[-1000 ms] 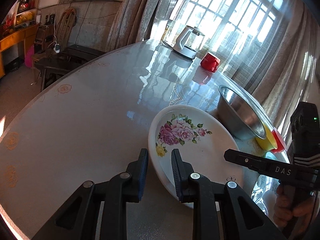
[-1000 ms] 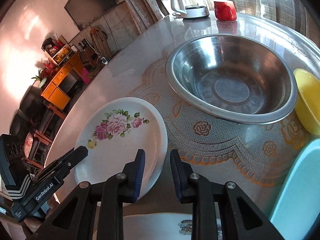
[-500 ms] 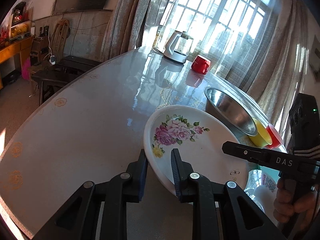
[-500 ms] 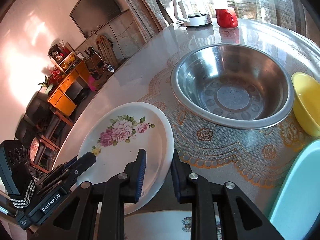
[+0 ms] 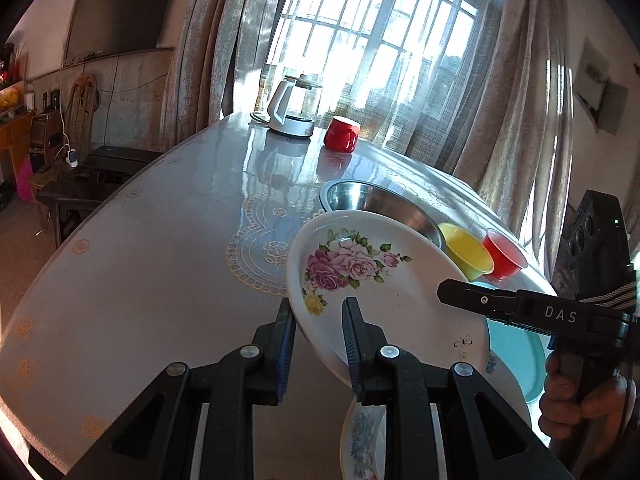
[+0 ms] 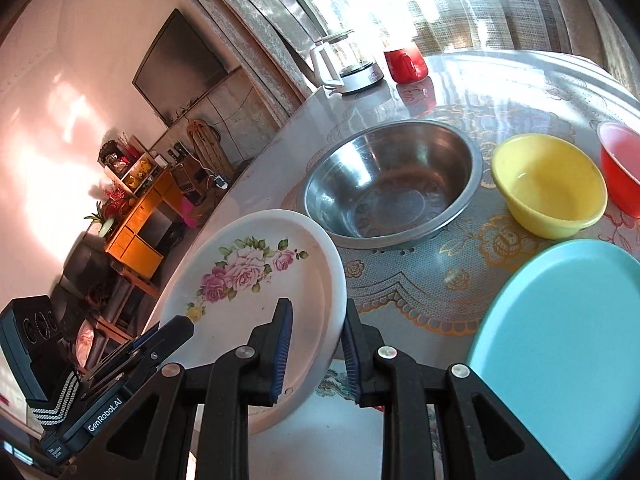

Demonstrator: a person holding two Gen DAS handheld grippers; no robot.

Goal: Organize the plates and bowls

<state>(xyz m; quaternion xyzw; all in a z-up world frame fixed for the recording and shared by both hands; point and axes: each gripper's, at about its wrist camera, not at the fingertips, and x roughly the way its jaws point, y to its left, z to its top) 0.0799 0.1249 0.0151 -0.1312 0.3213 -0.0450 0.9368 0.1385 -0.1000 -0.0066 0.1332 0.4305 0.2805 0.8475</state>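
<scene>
A white plate with pink roses hangs tilted above the table, held at two sides. My left gripper is shut on its near left rim. My right gripper is shut on the opposite rim of the floral plate. Under the raised plate lies another white plate with a blue pattern, partly hidden. A teal plate lies to the right. Behind stand a steel bowl, a yellow bowl and a red bowl.
A glass kettle and a red mug stand at the table's far edge by the curtained window. The glossy round table stretches bare to the left. A person's hand holds the right gripper's handle.
Both grippers have risen and drawn back with the floral plate, which is now off the table and more tilted. The yellow and red bowls and the teal plate show more fully.
</scene>
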